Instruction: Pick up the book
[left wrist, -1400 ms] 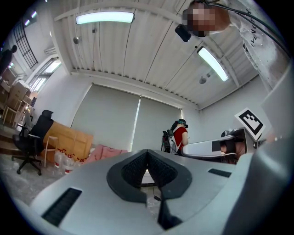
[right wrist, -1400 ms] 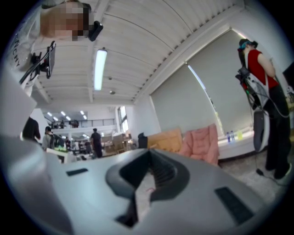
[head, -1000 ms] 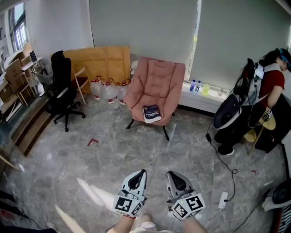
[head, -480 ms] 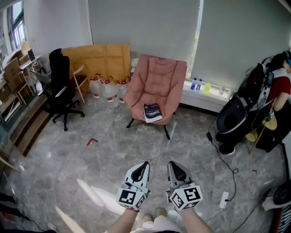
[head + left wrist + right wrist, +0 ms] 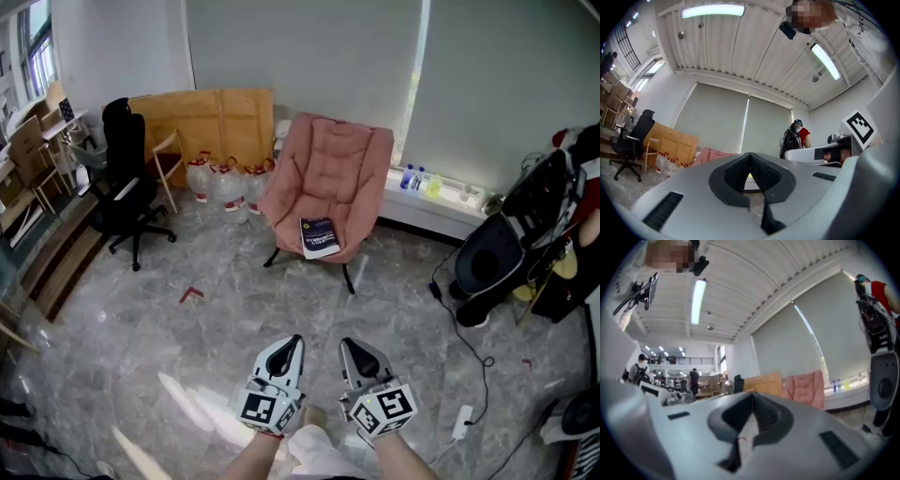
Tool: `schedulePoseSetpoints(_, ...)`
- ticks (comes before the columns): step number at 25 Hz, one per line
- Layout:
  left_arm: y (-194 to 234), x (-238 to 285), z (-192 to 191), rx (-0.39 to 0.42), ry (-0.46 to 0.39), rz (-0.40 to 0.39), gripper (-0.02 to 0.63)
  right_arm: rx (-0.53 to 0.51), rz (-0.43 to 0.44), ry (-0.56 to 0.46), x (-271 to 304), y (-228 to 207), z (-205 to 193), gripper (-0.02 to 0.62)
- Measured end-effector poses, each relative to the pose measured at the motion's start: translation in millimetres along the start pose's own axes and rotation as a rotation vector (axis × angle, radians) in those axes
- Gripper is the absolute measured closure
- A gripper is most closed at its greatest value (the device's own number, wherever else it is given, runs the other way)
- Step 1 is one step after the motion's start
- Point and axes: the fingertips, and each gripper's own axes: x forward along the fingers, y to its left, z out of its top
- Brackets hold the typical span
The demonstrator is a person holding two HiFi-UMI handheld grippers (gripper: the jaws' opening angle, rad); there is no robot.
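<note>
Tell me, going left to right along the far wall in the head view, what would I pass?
black office chair → water jugs → pink armchair → small bottles on the window ledge

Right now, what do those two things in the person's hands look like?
Both the left gripper and right gripper have pale grey shells tapering to a point, with black ribbed pads inside. Each carries a white cube printed with black square markers at its back end.
</note>
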Motion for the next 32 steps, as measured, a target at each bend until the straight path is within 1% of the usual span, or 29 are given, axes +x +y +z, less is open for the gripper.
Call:
schedulePoseSetpoints(4, 18, 21, 0, 0.001, 0.003, 0.013, 0.595, 0.005, -0.013, -0.001, 26, -16, 5, 0.583)
schedulePoseSetpoints(14, 50, 73, -12, -0.007, 0.014, 0.014, 0.595, 0.019, -0.039, 0.006, 76, -59, 8, 0.583)
schedulePoseSetpoints(20, 64, 98, -16, -0.005, 0.006, 0.010, 0.595, 0.016, -0.025, -0.002, 101, -69, 11, 0.583)
schedulePoseSetpoints(27, 81, 111, -16, -0.004, -0.012, 0.040, 0.595, 0.000, 0.019, 0.006, 127, -68, 10, 0.583)
schedulePoseSetpoints(32, 101, 115, -19, -0.001, 0.004, 0.064, 0.595, 0.008, 0.039, 0.015, 146, -63, 8, 0.583)
